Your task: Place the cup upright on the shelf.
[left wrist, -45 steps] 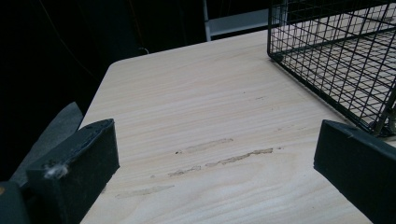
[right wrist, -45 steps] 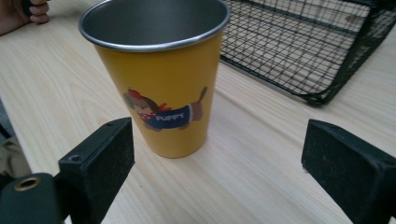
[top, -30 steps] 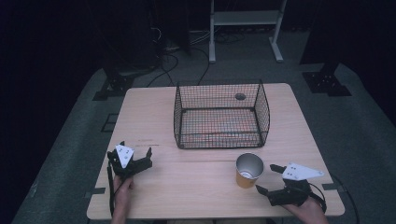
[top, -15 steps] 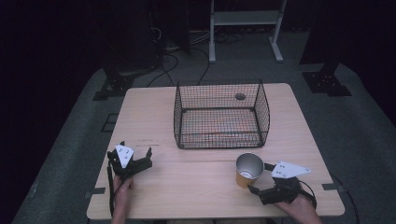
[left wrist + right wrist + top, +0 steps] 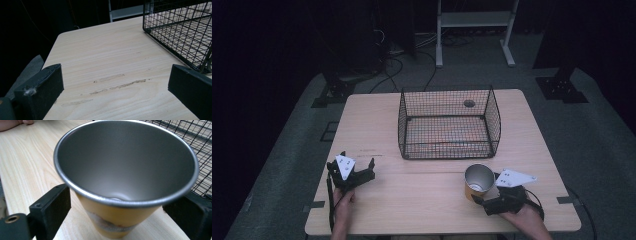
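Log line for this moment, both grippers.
left gripper: open, idle | right gripper: open, jaws either side of cup | wire basket: empty

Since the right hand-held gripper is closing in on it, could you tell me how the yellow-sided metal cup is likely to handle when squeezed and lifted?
The yellow-sided metal cup looks rigid, so it should not buckle. Its smooth walls taper downward, so the open right hand-held gripper might let it slide up out of the jaws. It is empty, wide-mouthed and narrow-based, so probably light and easily tipped by a sideways nudge.

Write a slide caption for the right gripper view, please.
Open black jaws flank an upright orange cup with a grey metal inside, standing on the pale wooden table beside a black wire basket.
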A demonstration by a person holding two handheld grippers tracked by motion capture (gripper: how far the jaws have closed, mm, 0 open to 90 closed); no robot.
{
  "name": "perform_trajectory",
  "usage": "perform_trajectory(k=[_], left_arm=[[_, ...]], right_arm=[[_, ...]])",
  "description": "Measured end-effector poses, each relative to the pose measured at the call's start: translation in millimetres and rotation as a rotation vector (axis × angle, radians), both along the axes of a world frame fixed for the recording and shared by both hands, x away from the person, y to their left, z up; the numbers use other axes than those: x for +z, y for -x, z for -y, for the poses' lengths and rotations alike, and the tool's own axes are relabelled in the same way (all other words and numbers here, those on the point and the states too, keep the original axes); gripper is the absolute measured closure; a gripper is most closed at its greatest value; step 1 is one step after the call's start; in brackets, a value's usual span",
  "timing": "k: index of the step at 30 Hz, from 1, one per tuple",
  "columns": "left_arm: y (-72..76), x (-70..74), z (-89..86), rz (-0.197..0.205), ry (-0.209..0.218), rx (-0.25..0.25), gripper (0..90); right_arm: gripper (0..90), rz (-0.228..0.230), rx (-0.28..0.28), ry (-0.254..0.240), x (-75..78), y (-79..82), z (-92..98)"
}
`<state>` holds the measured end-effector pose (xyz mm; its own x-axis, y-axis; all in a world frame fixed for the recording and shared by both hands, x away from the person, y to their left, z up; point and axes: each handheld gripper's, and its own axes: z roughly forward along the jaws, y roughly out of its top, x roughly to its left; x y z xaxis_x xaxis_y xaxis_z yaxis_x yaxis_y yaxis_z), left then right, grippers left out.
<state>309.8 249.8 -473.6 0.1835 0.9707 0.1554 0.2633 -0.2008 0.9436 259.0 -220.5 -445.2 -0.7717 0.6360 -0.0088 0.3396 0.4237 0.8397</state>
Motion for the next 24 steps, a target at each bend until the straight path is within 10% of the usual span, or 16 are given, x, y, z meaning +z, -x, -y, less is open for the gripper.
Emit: perform_trajectory(k=[24], left_arm=[[-0.1, 0.0, -0.2, 0.0, 0.001, 0.0, 0.0]], right_arm=[[10.7, 0.01, 0.017, -0.013, -0.8, -11.1, -13.0]])
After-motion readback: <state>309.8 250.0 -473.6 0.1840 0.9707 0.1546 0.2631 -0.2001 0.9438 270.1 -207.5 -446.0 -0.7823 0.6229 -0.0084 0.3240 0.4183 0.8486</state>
